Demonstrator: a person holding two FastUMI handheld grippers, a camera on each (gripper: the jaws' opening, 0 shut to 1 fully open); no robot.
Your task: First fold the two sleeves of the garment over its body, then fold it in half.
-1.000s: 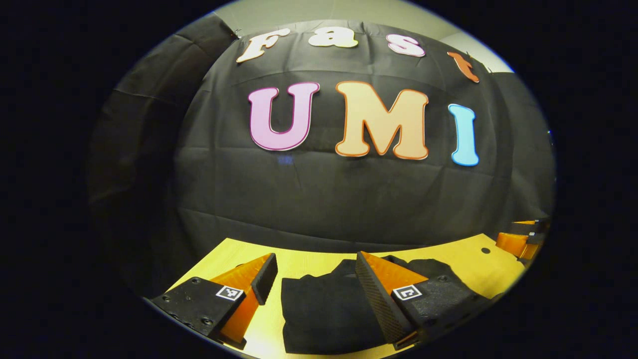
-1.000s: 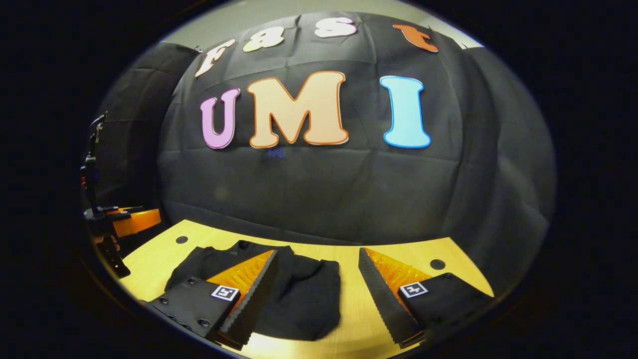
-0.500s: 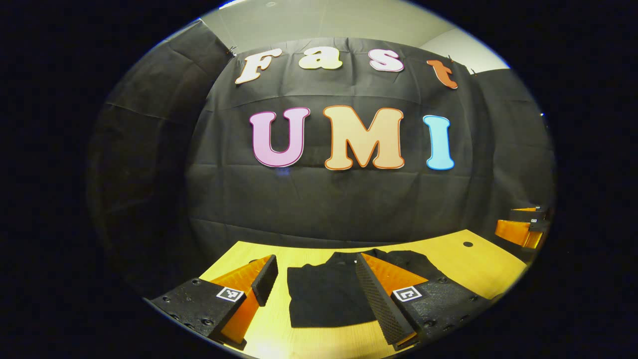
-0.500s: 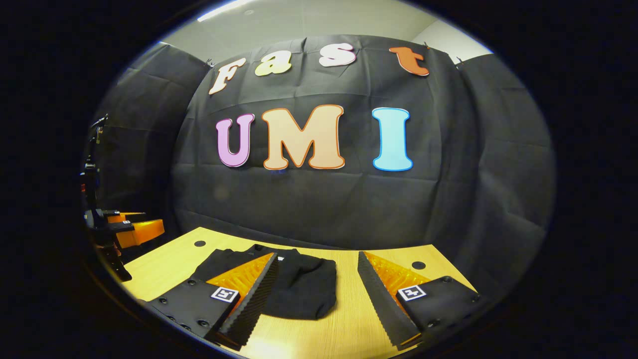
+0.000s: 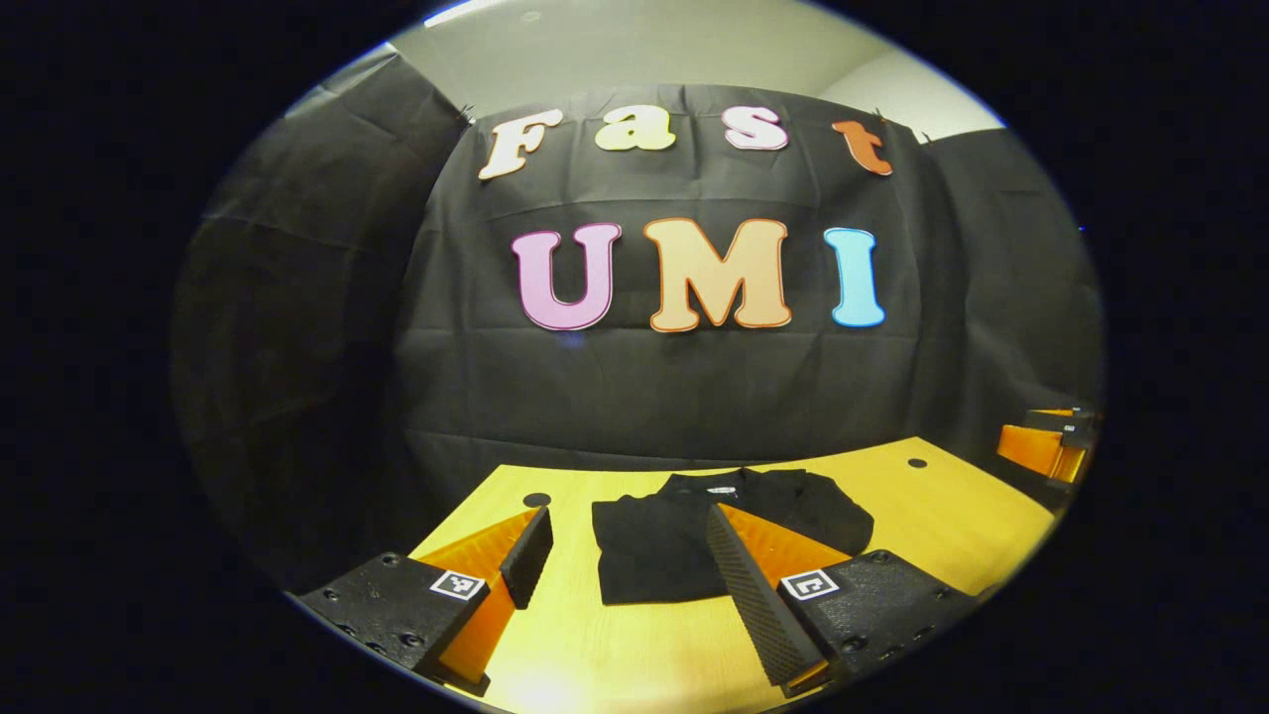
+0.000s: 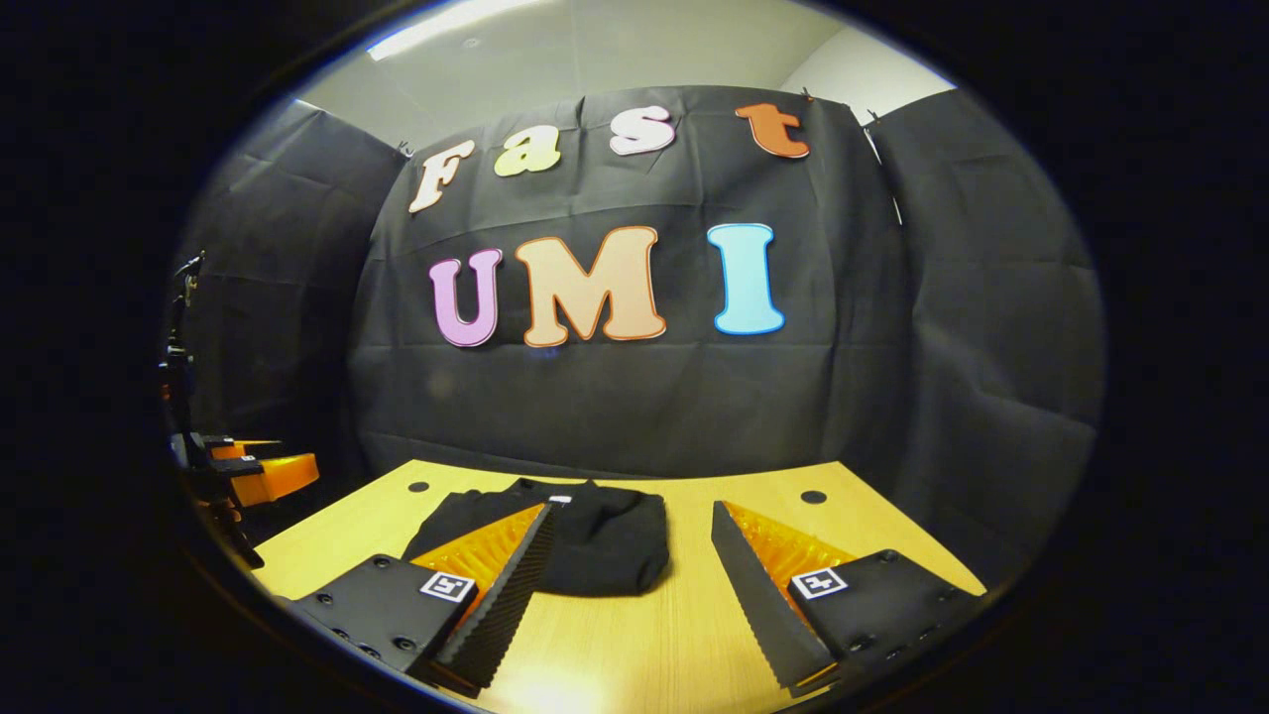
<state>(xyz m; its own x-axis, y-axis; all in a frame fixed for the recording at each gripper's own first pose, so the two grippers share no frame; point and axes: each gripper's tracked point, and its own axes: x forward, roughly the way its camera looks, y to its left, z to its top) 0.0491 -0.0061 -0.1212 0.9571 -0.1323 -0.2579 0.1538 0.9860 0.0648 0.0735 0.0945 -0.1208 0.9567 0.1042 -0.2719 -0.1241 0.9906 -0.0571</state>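
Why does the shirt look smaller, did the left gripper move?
Yes. The left hand-held gripper backed away: more table shows around the shirt.

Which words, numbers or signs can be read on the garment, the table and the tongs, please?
Garment neck label: white, too small to read.
Left tongs: two square coded markers, no words.
Right tongs: two square coded markers, no words.
Table: no text.

A wooden table (image 5: pixel 952 516) stands against the black cloth wall (image 5: pixel 654 397) of the booth. Small round holes (image 6: pixel 814 496) sit near its far corners. Above the cloth a pale ceiling (image 6: pixel 615 50) shows, with a strip light (image 6: pixel 436 30).
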